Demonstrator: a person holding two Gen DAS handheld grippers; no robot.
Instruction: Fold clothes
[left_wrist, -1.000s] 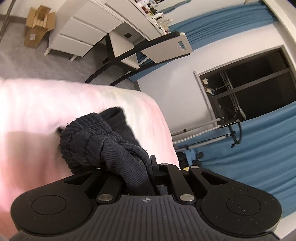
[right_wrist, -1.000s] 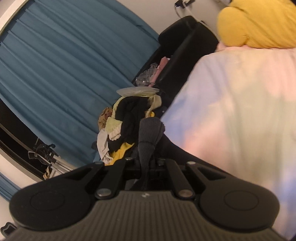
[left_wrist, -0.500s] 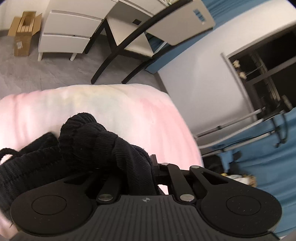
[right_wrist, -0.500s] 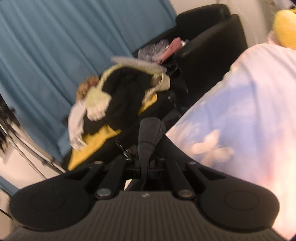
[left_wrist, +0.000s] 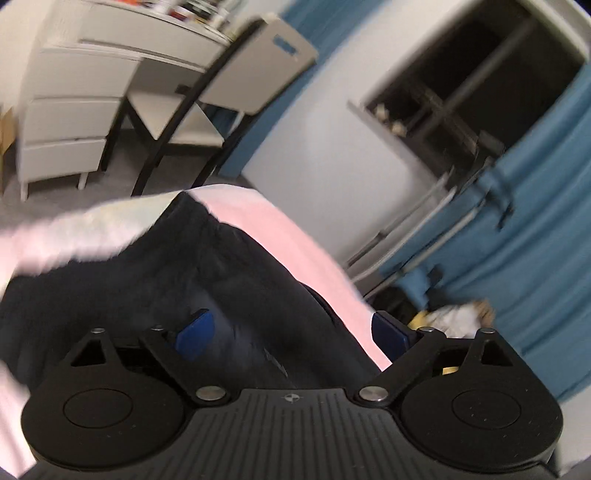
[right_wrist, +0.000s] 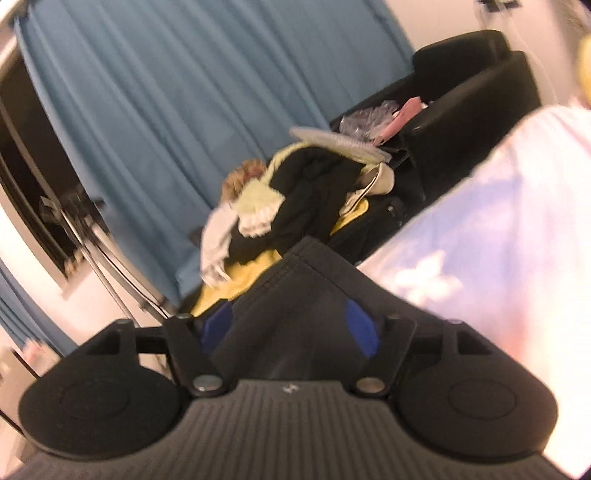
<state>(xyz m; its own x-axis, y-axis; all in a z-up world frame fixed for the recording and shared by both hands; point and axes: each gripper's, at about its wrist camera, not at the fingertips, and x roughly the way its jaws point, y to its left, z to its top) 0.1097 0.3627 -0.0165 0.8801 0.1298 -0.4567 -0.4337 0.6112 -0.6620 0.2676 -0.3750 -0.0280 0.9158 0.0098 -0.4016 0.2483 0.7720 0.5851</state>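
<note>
A dark knit garment (left_wrist: 207, 280) lies spread on the pink bed cover (left_wrist: 295, 243) in the left wrist view. It runs under and between the blue pads (left_wrist: 194, 334) of my left gripper (left_wrist: 291, 332). Those jaws are opening wide and no longer press on the cloth. In the right wrist view, the garment's ribbed edge (right_wrist: 310, 288) lies between the blue pads (right_wrist: 360, 328) of my right gripper (right_wrist: 290, 328). Its jaws are opening too, and the fabric sits loose in the gap. This end of the garment rests at the edge of the pale bed cover (right_wrist: 498, 258).
Beyond the bed's far edge stand a white drawer unit (left_wrist: 70, 122) and a chair (left_wrist: 229, 92), near a dark window (left_wrist: 461, 74). A heap of clothes (right_wrist: 295, 199) sits on a black sofa (right_wrist: 472, 103) before blue curtains (right_wrist: 166, 110).
Both grippers were shut on bunched parts of the dark garment and have now opened. The garment has dropped flat onto the bed, and both hands have swung sideways and lower.
</note>
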